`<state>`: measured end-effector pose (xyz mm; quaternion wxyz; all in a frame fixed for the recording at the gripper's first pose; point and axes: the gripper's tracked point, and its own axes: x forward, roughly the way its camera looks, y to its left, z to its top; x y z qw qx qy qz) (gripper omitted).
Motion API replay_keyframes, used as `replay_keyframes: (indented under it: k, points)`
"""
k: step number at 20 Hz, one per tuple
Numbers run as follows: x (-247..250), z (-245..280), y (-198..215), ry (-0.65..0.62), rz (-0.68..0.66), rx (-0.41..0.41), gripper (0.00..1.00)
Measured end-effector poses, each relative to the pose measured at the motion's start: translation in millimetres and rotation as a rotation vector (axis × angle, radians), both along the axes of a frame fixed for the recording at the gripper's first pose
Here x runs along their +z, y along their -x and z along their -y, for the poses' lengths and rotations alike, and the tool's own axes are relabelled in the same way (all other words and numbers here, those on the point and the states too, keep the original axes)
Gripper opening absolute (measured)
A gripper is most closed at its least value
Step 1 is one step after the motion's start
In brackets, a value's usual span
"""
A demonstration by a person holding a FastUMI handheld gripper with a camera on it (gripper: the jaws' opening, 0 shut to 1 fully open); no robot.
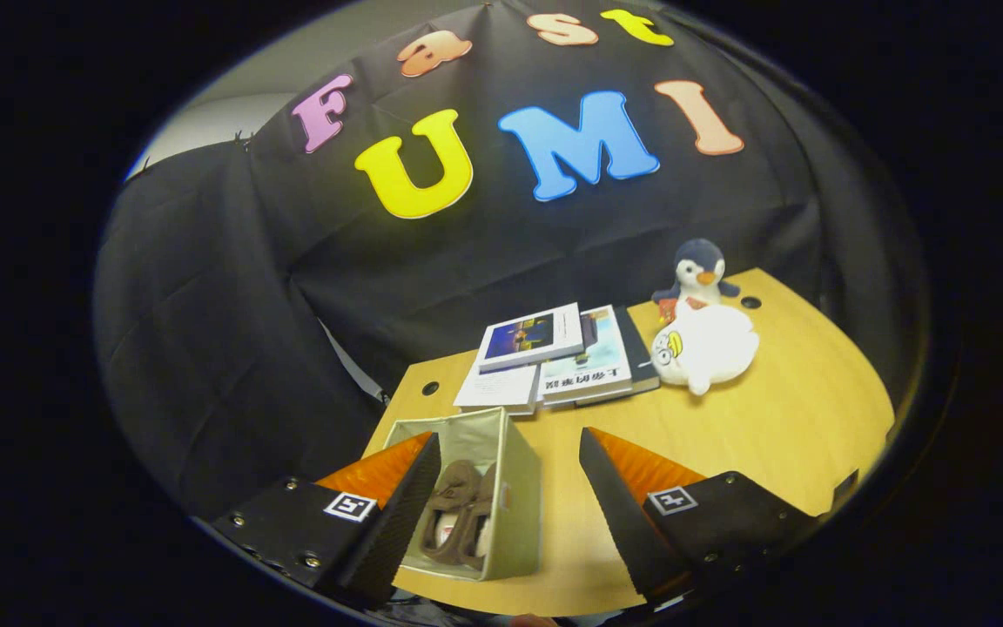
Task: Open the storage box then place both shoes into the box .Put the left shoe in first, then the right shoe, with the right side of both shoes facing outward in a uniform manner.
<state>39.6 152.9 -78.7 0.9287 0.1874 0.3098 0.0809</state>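
Storage box (514, 509) sits open on the wooden table (780, 435), near the table's edge closest to the gripper and toward its left end; pale fabric walls, top open, no lid seen. Two brown shoes (458, 522) lie inside, side by side and touching, lengthwise along the box; which way their sides face cannot be made out from here. Box's left wall is partly hidden behind the left finger. Right of the box, a broad stretch of bare tabletop runs out to the curved far-right edge. Beyond the box, close to its far wall, a loose stack of books (558, 357) lies flat; just right of the books a white plush toy (706, 348) rests on its side, with a penguin plush (697, 272) upright behind it, touching or nearly so. Black cloth wall closes in behind and to the left. Gripper (510, 461) hangs above the box, fingers spread wide, nothing between them, touching nothing.
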Motion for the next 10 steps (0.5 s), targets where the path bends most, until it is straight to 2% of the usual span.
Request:
replay_keyframes:
  k: [5,10]
  points:
    - [59,78,13,0.108,0.175,-0.058,0.98]
    - [115,161,34,0.28,0.402,-0.158,0.97]
